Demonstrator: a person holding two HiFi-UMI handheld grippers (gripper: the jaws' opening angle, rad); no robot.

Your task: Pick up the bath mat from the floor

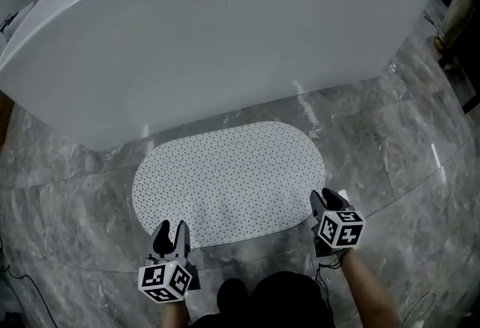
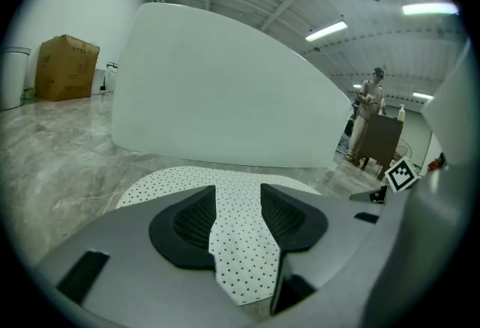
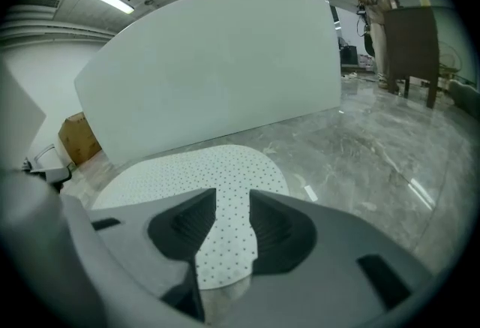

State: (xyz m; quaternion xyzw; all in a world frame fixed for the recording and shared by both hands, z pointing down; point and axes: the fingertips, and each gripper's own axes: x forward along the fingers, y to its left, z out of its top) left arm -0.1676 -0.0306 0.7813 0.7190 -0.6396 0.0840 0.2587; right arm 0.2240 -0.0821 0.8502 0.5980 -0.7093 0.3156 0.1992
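Observation:
A white oval bath mat (image 1: 229, 184) with small dark dots lies flat on the grey marble floor in front of a big white tub (image 1: 210, 34). My left gripper (image 1: 171, 233) is at the mat's near left edge, and my right gripper (image 1: 324, 199) is over its near right edge. In the left gripper view the mat (image 2: 187, 178) shows through the gap of the left gripper (image 2: 238, 223); the jaws stand apart and do not press it. The right gripper view shows the same: mat (image 3: 195, 169) under the parted jaws of the right gripper (image 3: 232, 227), with its near edge just below.
The tub wall (image 2: 217, 94) rises right behind the mat. A cardboard box (image 2: 66, 67) stands far left. A person (image 3: 371, 4) stands by a brown cabinet (image 3: 416, 49) far right. A thin cable (image 1: 22, 281) lies at the floor's near left.

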